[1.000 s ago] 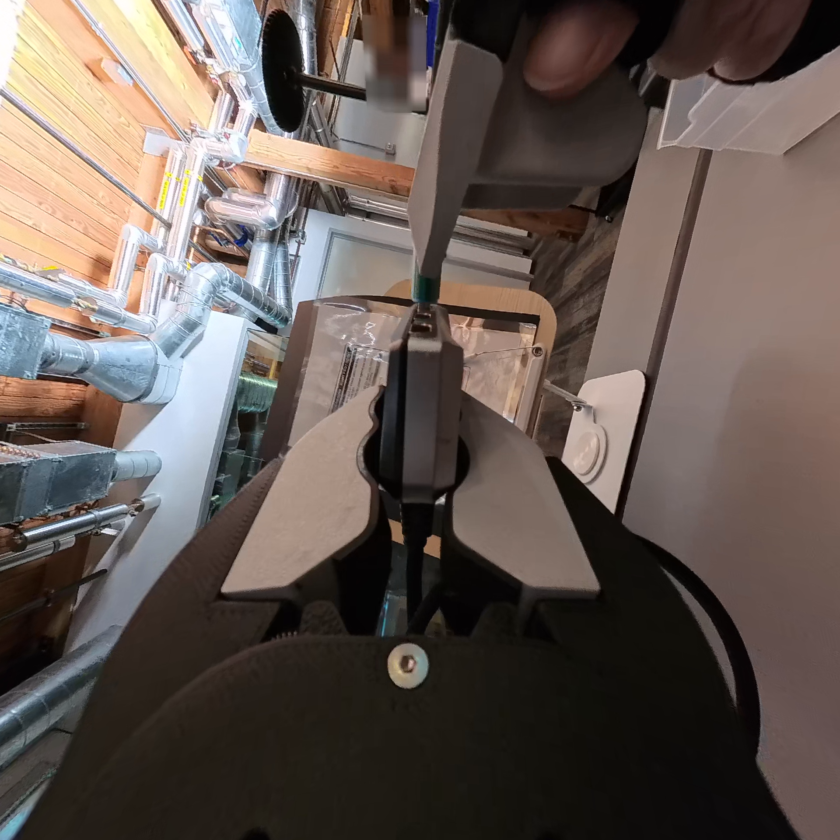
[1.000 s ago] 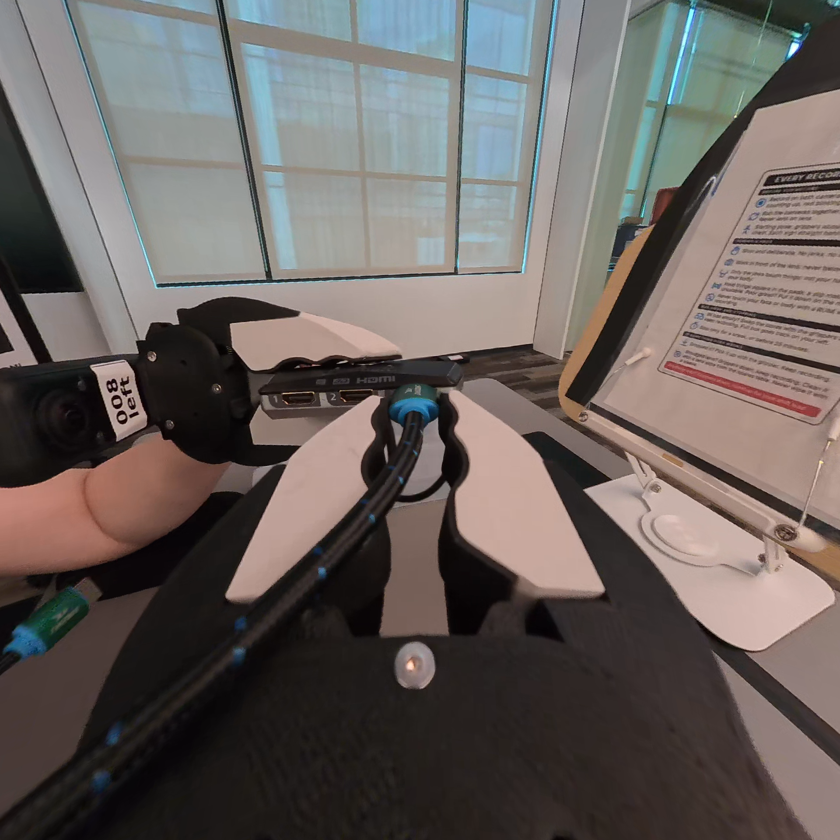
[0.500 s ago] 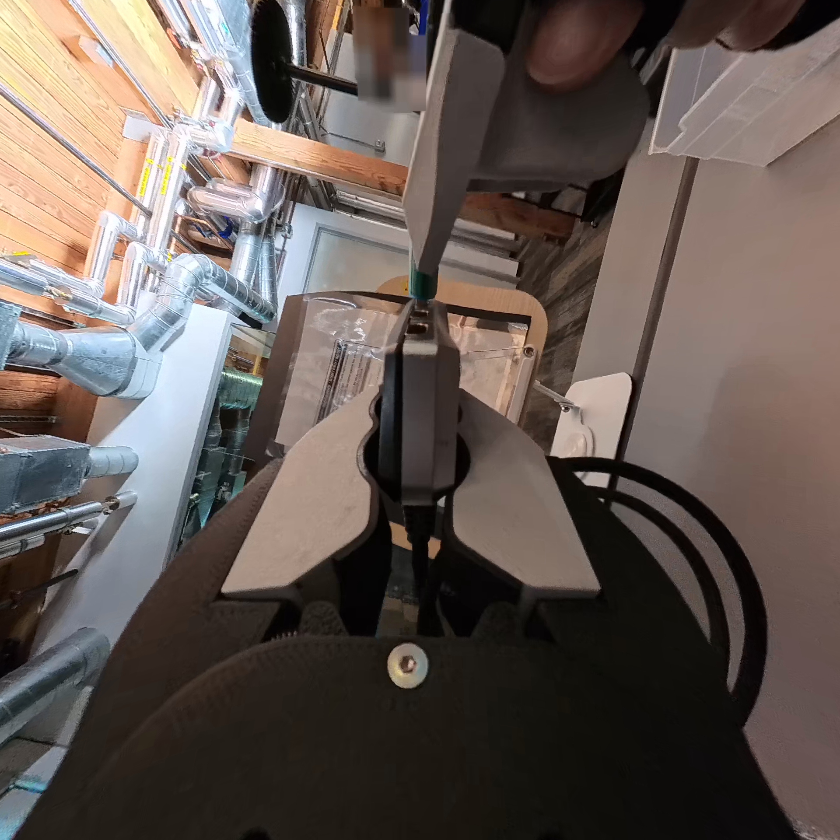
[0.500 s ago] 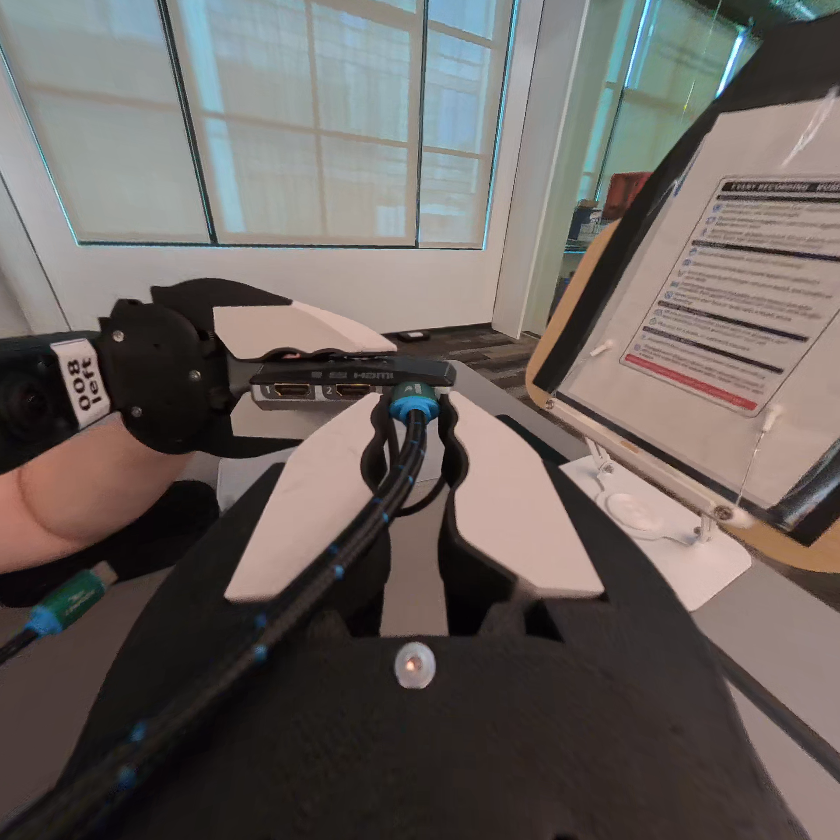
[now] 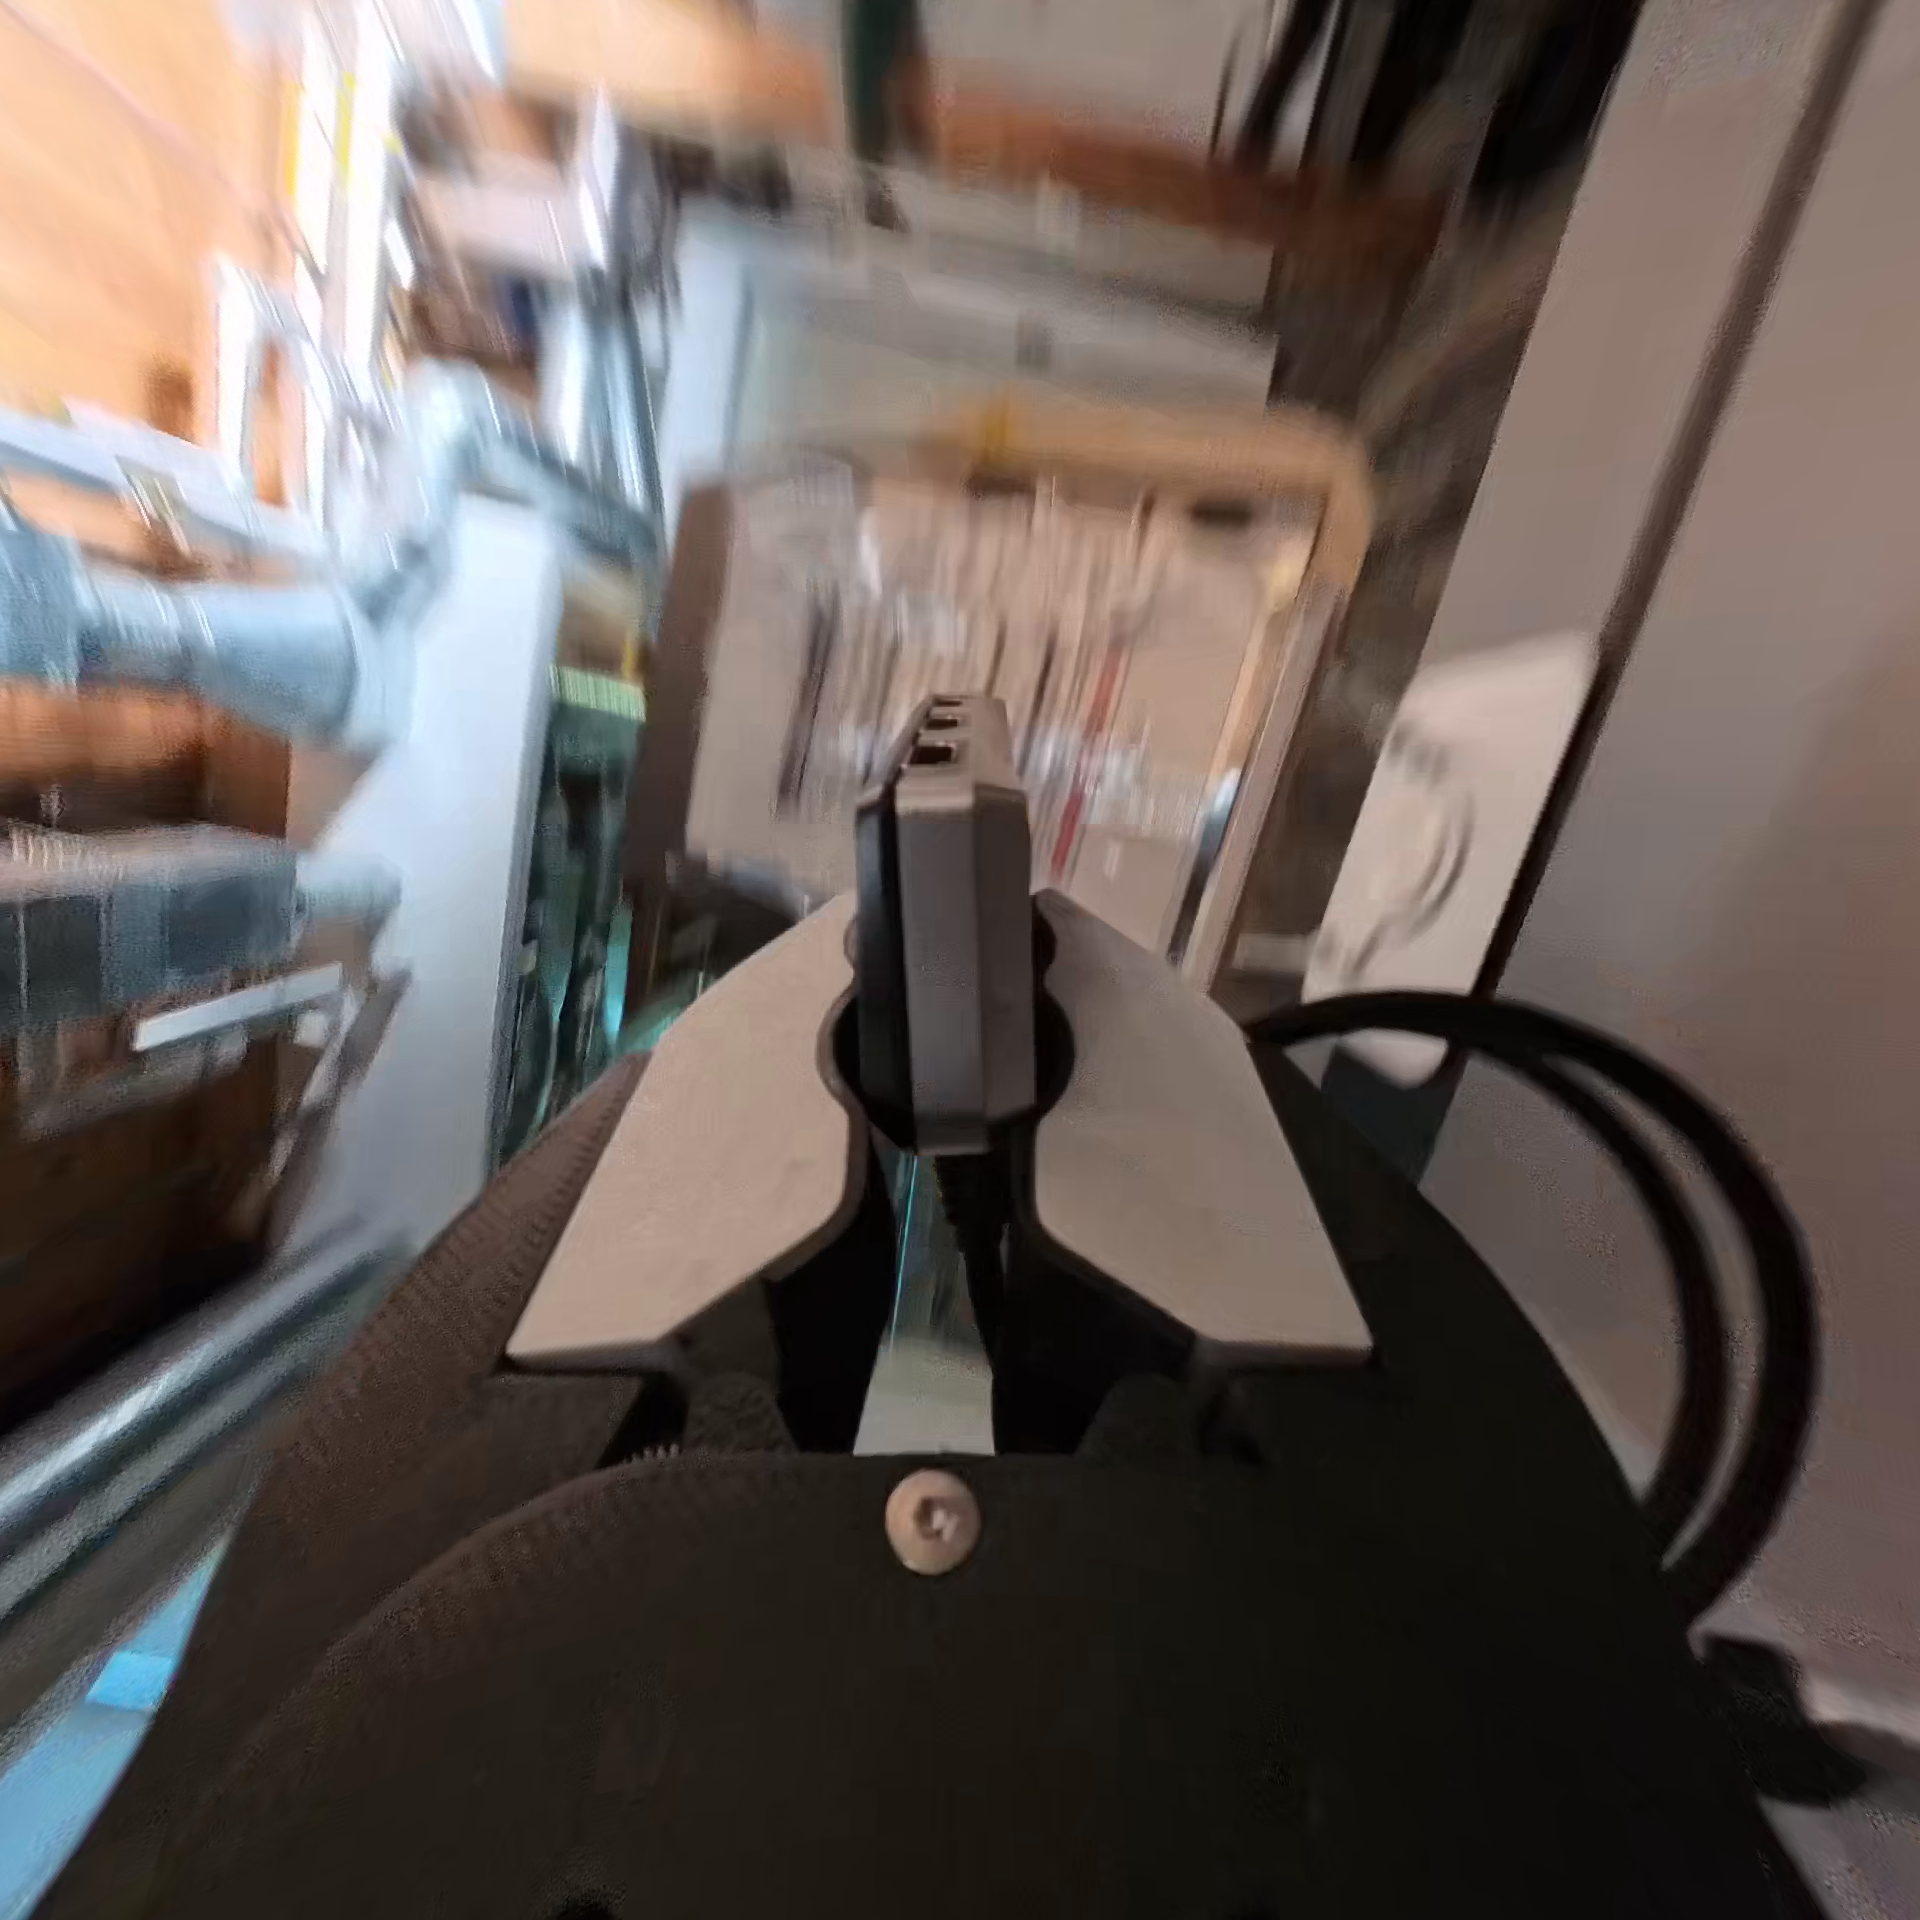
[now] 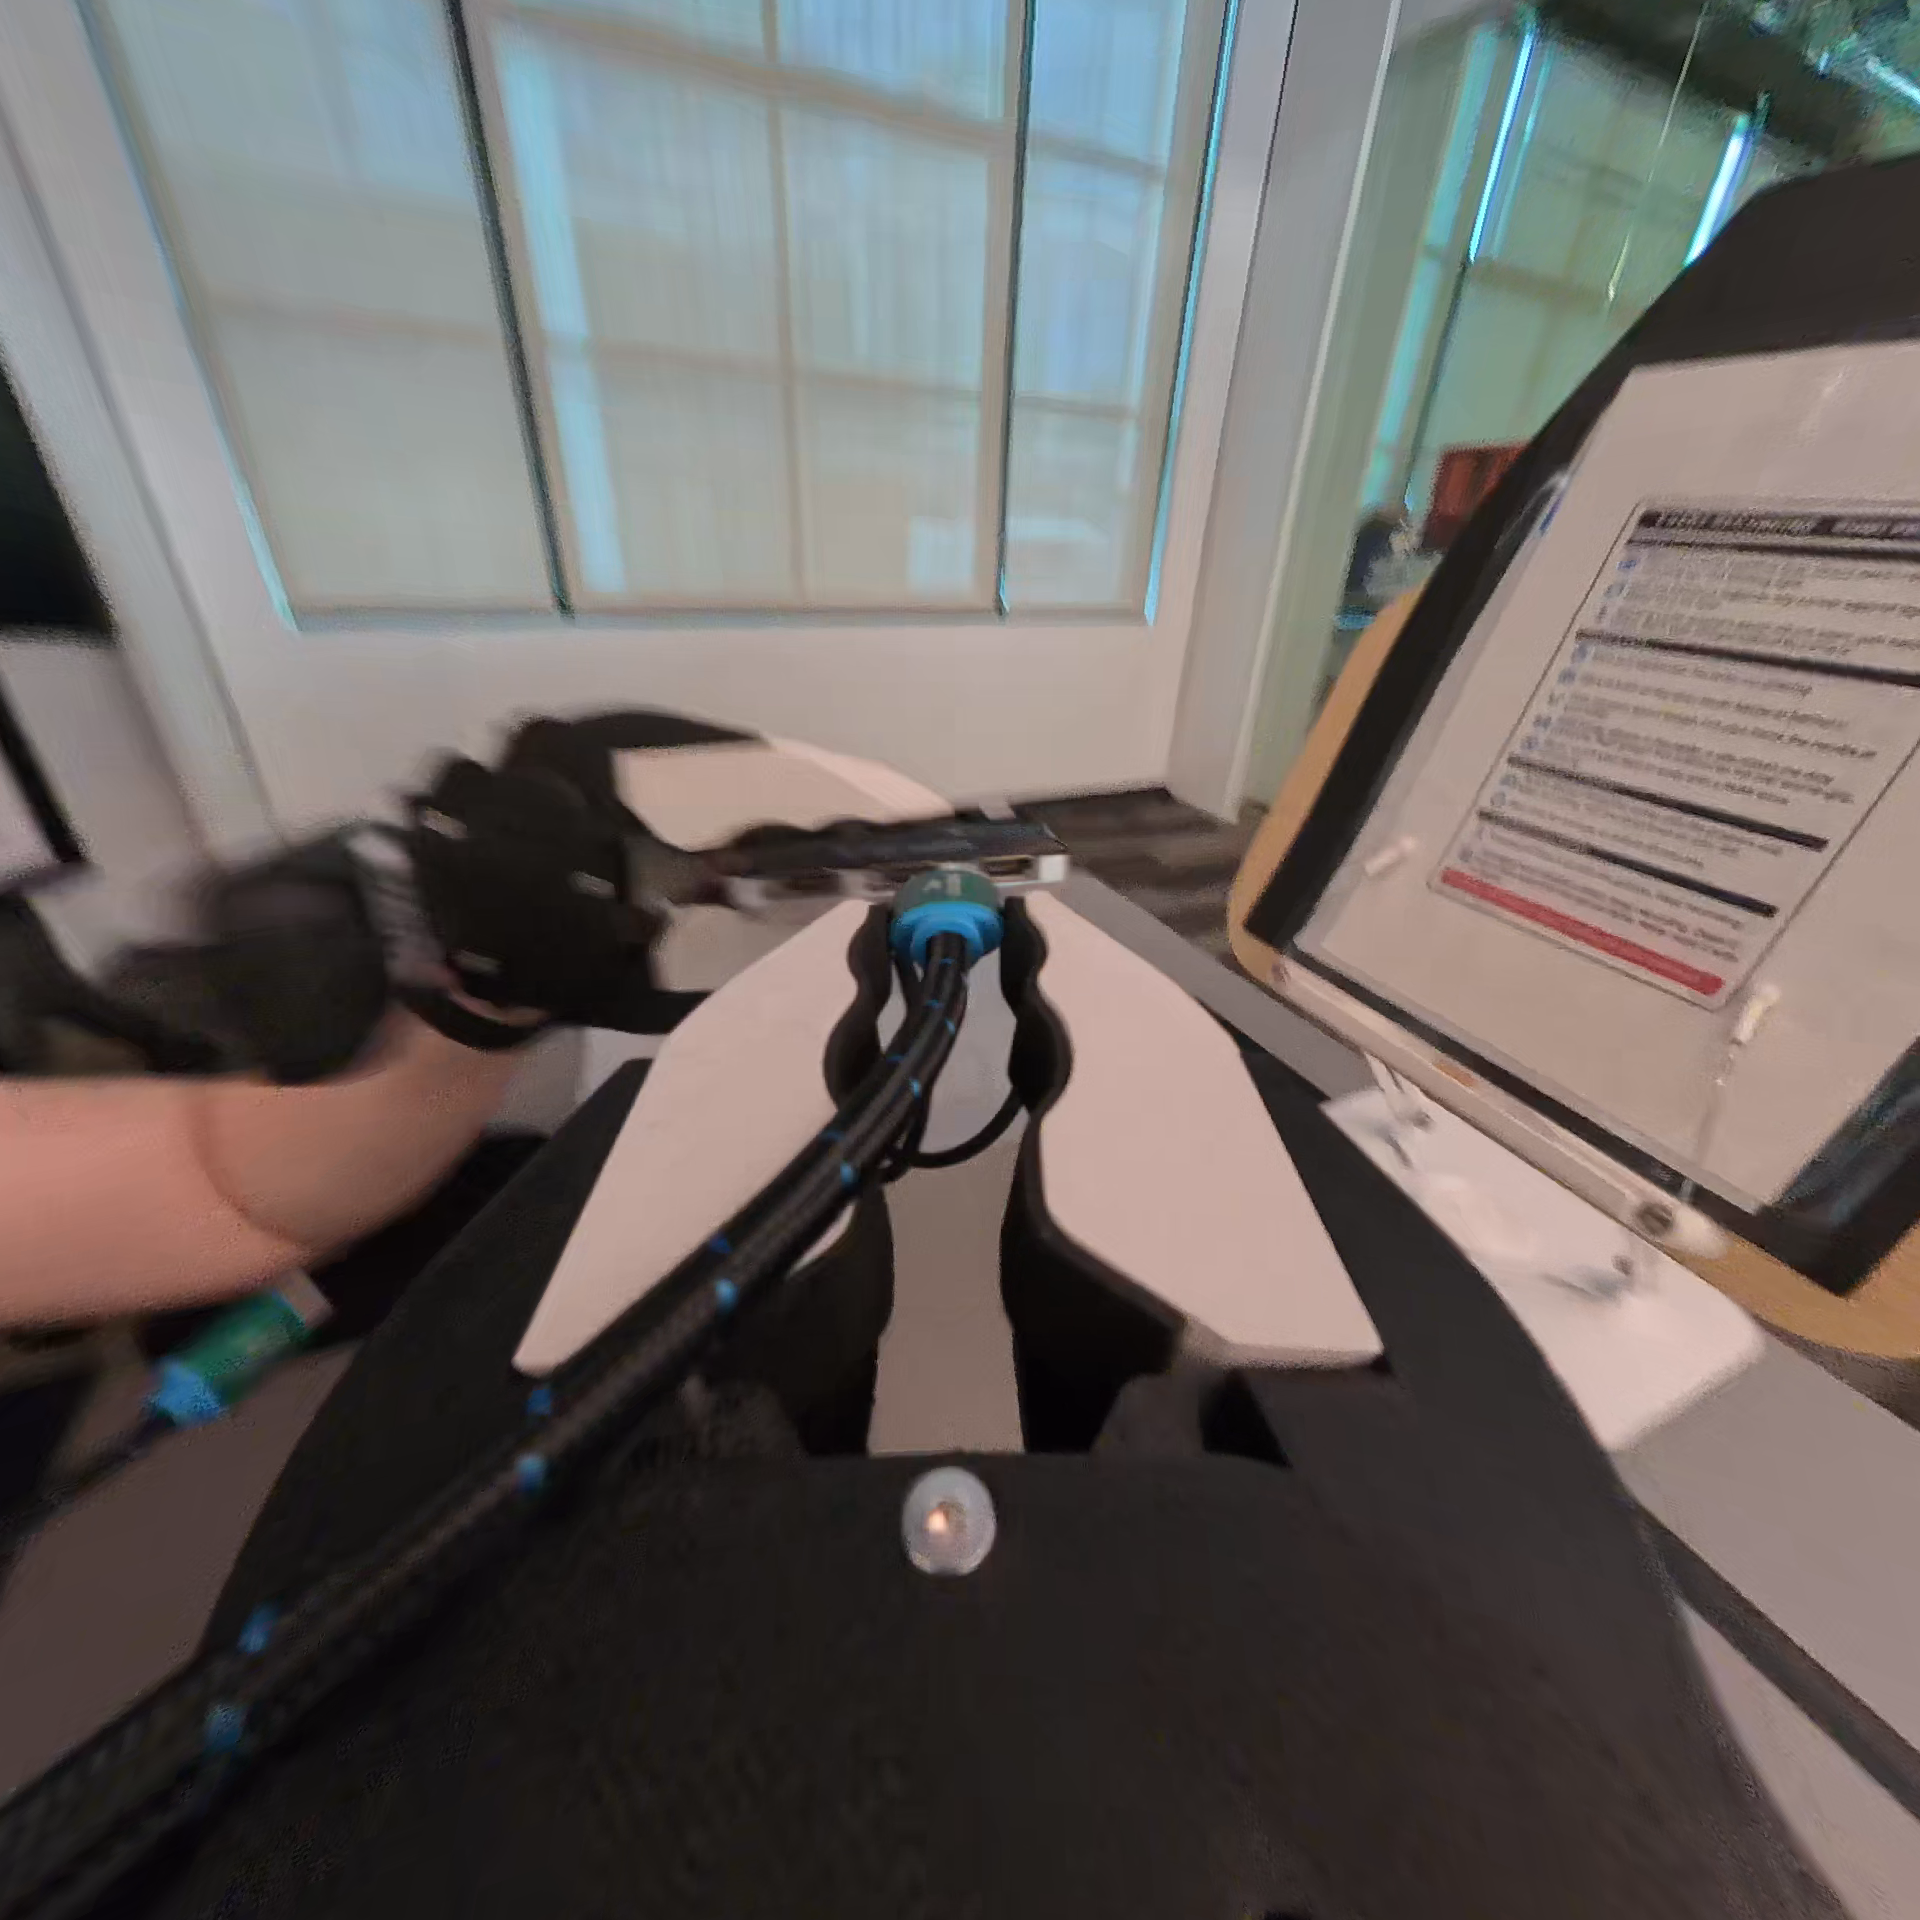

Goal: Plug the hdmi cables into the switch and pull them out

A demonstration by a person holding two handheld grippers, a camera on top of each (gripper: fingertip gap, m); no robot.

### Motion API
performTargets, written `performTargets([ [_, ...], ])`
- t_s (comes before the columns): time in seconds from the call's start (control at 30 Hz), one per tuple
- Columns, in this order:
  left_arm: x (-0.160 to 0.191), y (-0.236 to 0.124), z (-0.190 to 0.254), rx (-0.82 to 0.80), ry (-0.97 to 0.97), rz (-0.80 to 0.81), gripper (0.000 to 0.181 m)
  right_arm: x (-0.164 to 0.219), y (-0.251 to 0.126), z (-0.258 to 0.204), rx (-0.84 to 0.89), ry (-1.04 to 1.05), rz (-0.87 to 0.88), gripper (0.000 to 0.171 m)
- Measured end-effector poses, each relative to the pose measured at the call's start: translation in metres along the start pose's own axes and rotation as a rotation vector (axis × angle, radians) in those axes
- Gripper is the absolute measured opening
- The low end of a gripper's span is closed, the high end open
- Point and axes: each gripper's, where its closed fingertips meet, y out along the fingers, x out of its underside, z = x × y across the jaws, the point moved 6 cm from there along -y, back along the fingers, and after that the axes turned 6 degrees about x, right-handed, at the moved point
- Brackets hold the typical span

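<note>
Taking the switch (image 6: 894, 847) as landmark and reading the right wrist view from left to right: a loose green plug (image 6: 234, 1356) with a blue collar is lying on the table (image 6: 1766, 1538), low and far left of the switch, below a bare forearm (image 6: 177, 1174). Just left of the switch, the left gripper (image 6: 790, 821) is pinching the switch's end between its white fingers (image 6: 769, 774), holding the switch level above the table with its port face turned toward the camera. Directly in front of that face, the right gripper (image 6: 940, 920) is pinching a second green plug (image 6: 945, 899), whose braided black cable (image 6: 665, 1320) is trailing down to the lower left; motion blur is hiding whether this plug is seated in a port or only touching the face. Right of the switch, a printed sheet (image 6: 1662, 758) is leaning on a stand (image 6: 1538, 1340). In the left wrist view, the left gripper (image 5: 945, 925) is clamping the grey switch (image 5: 951, 925) edge-on, its row of ports running away from the camera; a black lead (image 5: 1621, 1143) is looping to the right of the switch, and the background is smearing with motion.
</note>
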Motion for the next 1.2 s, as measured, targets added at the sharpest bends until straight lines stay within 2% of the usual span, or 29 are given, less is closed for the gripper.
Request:
performTargets([
  [0.03,0.022,0.005,-0.005,0.0,-0.014,-0.077,0.024,-0.013,-0.014,0.009,-0.02,0.056,0.059,0.022],
  [0.1,0.042,-0.005,-0.019,0.008,-0.089,-0.002,0.024,-0.028,-0.042,0.027,0.009,0.06,0.083,0.022],
  [0.23,0.036,-0.034,-0.053,-0.076,-0.244,0.131,0.024,-0.035,-0.082,0.052,0.054,0.01,-0.008,0.022],
  [0.33,0.026,-0.044,-0.056,-0.061,-0.26,0.193,0.023,-0.023,-0.114,0.08,0.302,-0.099,-0.278,0.022],
  [0.43,0.019,-0.04,-0.047,-0.029,-0.218,0.172,0.023,-0.013,-0.168,0.105,0.626,-0.138,-0.523,0.022],
  [0.57,0.011,-0.028,-0.031,0.042,-0.17,0.153,0.024,0.015,-0.243,0.121,0.897,0.093,-0.822,0.022],
  [0.67,0.008,-0.02,-0.018,0.089,-0.135,0.126,0.024,0.036,-0.285,0.133,0.974,0.287,-0.891,0.022],
  [0.73,0.006,-0.017,-0.013,0.105,-0.119,0.118,0.024,0.035,-0.299,0.139,0.976,0.355,-0.778,0.022],
  [0.83,0.002,-0.015,-0.008,0.13,-0.114,0.121,0.024,0.011,-0.311,0.137,0.92,0.384,-0.475,0.022],
  [0.87,0.001,-0.014,-0.006,0.136,-0.114,0.121,0.024,0.009,-0.319,0.136,0.958,0.388,-0.451,0.022],
  [1.0,0.0,-0.012,-0.001,0.154,-0.105,0.113,0.024,0.018,-0.349,0.133,1.099,0.401,-0.541,0.021],
  [1.1,-0.002,-0.01,0.003,0.168,-0.093,0.103,0.024,0.035,-0.359,0.139,1.188,0.338,-0.744,0.022],
  [1.2,-0.003,-0.008,0.007,0.182,-0.086,0.098,0.024,0.049,-0.347,0.143,1.172,0.227,-0.963,0.022],
])
